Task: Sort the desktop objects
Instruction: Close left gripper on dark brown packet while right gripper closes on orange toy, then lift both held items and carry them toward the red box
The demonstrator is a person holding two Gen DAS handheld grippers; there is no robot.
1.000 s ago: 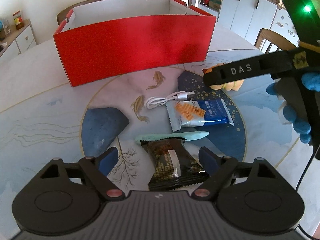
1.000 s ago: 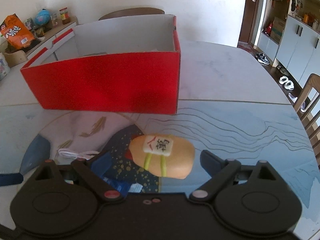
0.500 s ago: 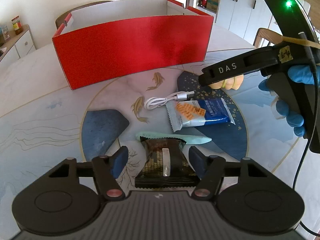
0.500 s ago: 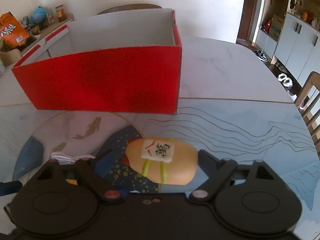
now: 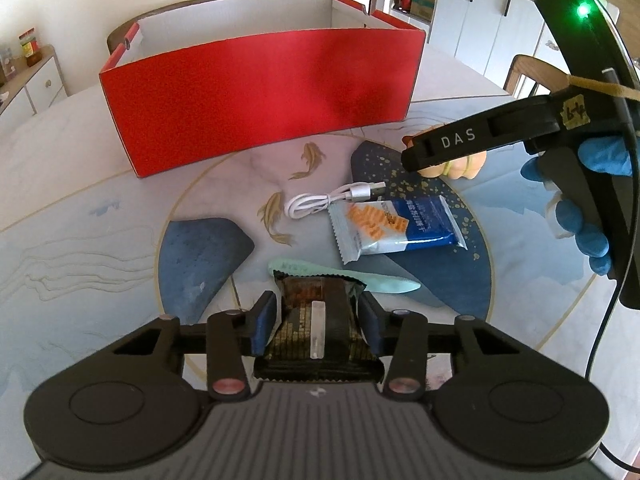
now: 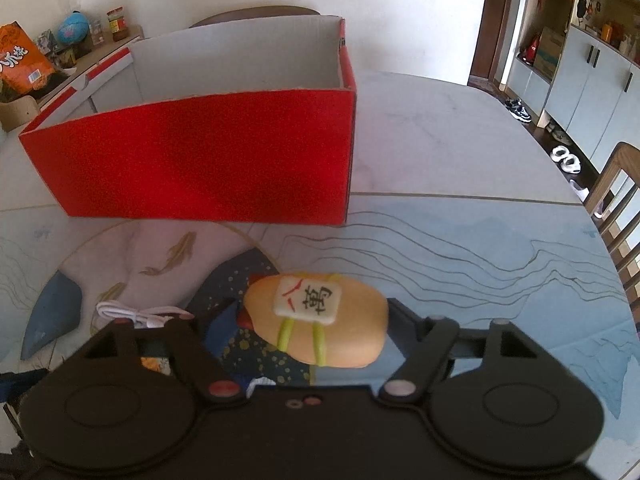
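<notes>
Left wrist: my left gripper (image 5: pixel 316 320) fingers (image 5: pixel 263 322) are closing beside the crinkly dark foil snack packet (image 5: pixel 318 330); my right gripper (image 6: pixel 310 328) fingers (image 6: pixel 406 322) are closing around the smooth orange oval squishy toy (image 6: pixel 320 324); bare glossy surface (image 6: pixel 480 272) lies rightward.

The open box (image 5: pixel 256 96) stands at the far side of the surface (image 5: pixel 80 208). In front of it lie the cable (image 5: pixel 320 204) and, just right of it, the snack packet (image 5: pixel 392 228). The flat strip (image 5: pixel 384 282) lies nearer, its left end under the dark packet (image 5: pixel 316 320). The bun-shaped toy (image 6: pixel 316 320) lies right of the cable, before the box's right corner.
</notes>
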